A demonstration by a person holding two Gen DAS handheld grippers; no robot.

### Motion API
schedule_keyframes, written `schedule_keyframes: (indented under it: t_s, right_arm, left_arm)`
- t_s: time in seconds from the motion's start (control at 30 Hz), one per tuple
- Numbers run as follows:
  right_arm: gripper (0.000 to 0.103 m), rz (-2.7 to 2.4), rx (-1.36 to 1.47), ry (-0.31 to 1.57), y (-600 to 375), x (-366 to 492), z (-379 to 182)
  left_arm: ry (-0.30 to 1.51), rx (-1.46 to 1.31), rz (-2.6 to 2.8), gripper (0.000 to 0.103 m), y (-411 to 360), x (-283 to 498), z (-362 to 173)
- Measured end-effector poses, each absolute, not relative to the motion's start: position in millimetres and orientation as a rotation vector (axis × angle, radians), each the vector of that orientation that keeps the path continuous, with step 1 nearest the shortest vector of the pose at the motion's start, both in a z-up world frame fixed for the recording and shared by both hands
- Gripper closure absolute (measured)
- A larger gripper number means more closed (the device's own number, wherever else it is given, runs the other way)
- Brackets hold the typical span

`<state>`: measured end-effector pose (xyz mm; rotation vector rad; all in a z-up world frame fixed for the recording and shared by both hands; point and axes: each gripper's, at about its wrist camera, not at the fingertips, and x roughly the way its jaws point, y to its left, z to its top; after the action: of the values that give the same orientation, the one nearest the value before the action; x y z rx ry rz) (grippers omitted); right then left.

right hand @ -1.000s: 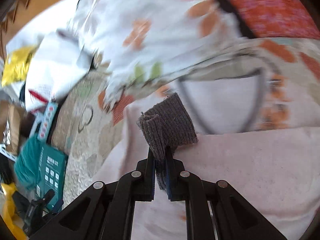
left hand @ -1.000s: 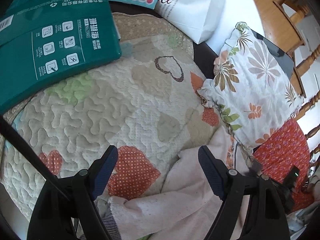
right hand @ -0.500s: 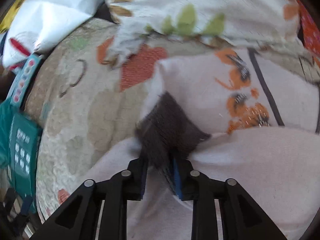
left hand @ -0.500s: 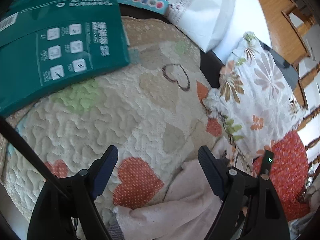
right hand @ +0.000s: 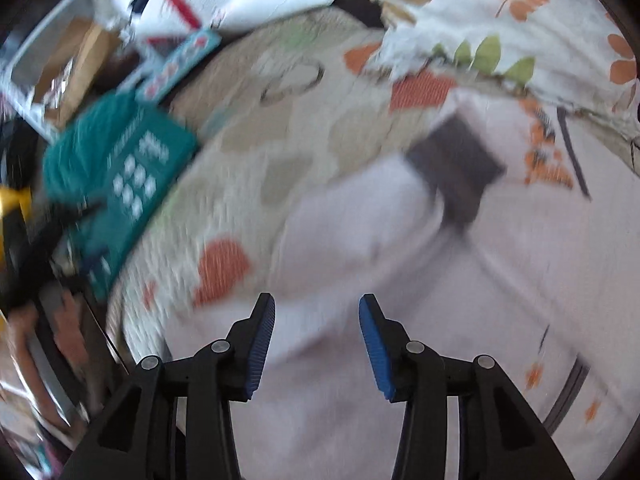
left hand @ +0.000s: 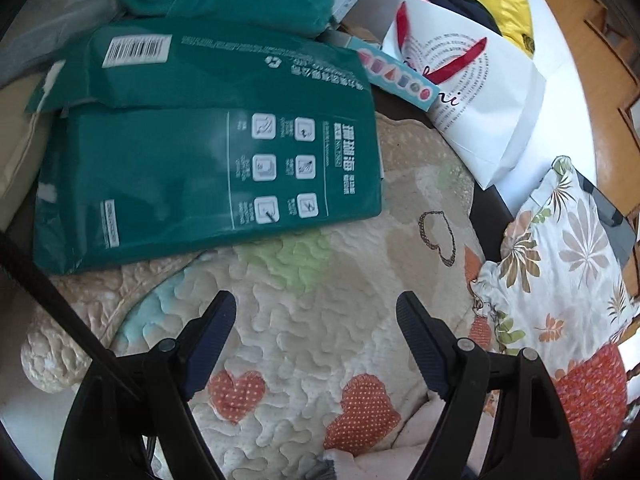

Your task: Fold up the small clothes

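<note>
One sleeve, grey cuff inward, lies across the pink top mid-quilt; your right gripper is opening empty, left gripper apart, more folds remain.

The right tongs, which a second ago pinched the grey cuff, are opening with nothing between them; the cuff now lies on the pink garment in the upper right of the right wrist view. In the left wrist view the pink garment has slid to the bottom edge, and the green package fills more of the upper left.
</note>
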<state>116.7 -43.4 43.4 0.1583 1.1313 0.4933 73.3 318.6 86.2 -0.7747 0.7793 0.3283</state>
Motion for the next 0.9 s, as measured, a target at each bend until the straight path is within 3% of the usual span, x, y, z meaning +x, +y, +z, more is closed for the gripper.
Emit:
schedule_keyframes:
  t_s: [0.23, 0.27, 0.3, 0.63, 0.73, 0.8, 0.9]
  right_arm:
    - [0.057, 0.322, 0.155, 1.112, -41, 138, 25]
    - [0.082, 0.301, 0.139, 1.130, -38, 146, 20]
    - [0.095, 0.293, 0.116, 1.152, -31, 154, 16]
    - [0.095, 0.350, -0.262, 0.983, 87, 197, 38]
    - [0.090, 0.400, -0.264, 1.023, 109, 210, 30]
    - [0.077, 0.417, -0.266, 1.048, 116, 214, 25]
    - [0.071, 0.446, -0.240, 1.043, 111, 206, 33]
  left_arm:
    - [0.779, -0.797, 0.300, 0.022, 309, 73, 87]
    - [0.777, -0.798, 0.296, 0.022, 308, 73, 87]
    - [0.775, -0.801, 0.293, 0.022, 309, 73, 88]
    - [0.732, -0.812, 0.311, 0.022, 316, 71, 94]
    - [0.715, -0.786, 0.326, 0.022, 317, 72, 97]
    - [0.718, -0.765, 0.342, 0.022, 318, 73, 97]
    - [0.722, -0.766, 0.352, 0.022, 323, 73, 95]
